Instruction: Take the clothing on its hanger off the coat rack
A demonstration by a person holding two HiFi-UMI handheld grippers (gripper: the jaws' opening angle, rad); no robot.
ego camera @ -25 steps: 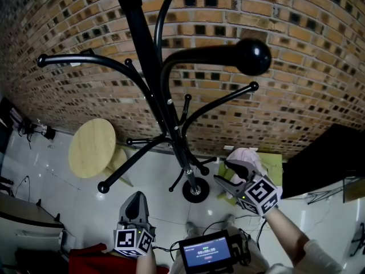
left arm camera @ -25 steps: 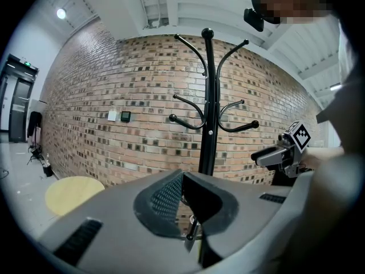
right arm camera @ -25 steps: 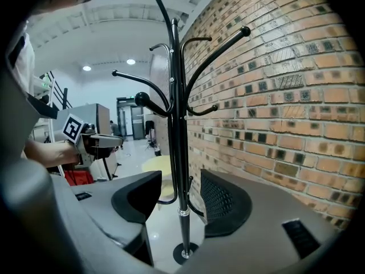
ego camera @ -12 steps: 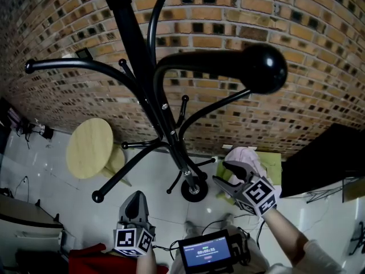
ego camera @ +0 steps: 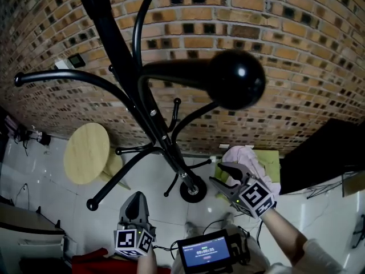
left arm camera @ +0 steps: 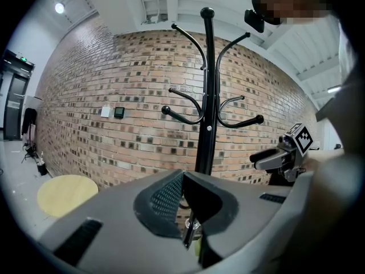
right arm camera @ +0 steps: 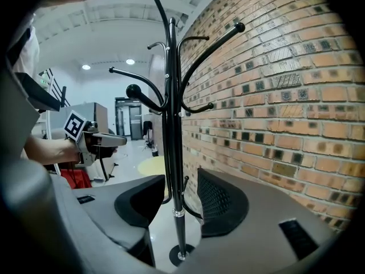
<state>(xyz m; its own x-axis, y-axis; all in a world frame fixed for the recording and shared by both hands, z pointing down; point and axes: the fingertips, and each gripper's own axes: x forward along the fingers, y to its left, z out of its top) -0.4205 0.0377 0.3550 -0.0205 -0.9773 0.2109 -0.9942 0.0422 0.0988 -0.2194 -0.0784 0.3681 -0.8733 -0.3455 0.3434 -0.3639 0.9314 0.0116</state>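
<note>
The black coat rack [ego camera: 142,96] stands on a round base [ego camera: 193,188] before the brick wall, and its hooks carry no clothing in any view. A pink garment [ego camera: 246,155] lies low at the right on a yellow-green surface [ego camera: 274,157]; I see no hanger. My right gripper [ego camera: 218,173] hovers just in front of that garment. It is open and its jaws have just been closing, with nothing between them; its own view shows only the rack pole [right arm camera: 173,124] far beyond. My left gripper [ego camera: 135,205] is shut and empty, pointing at the rack [left arm camera: 208,96].
A round wooden table [ego camera: 86,153] stands left of the rack base. A dark box-like object [ego camera: 325,156] fills the right. A handheld screen [ego camera: 206,251] and something red [ego camera: 91,262] sit at the bottom edge. One rack knob [ego camera: 236,79] looms close to the head camera.
The rack has slid left across the head view. My right gripper's jaws have narrowed a little. Both grippers sit in nearly the same places.
</note>
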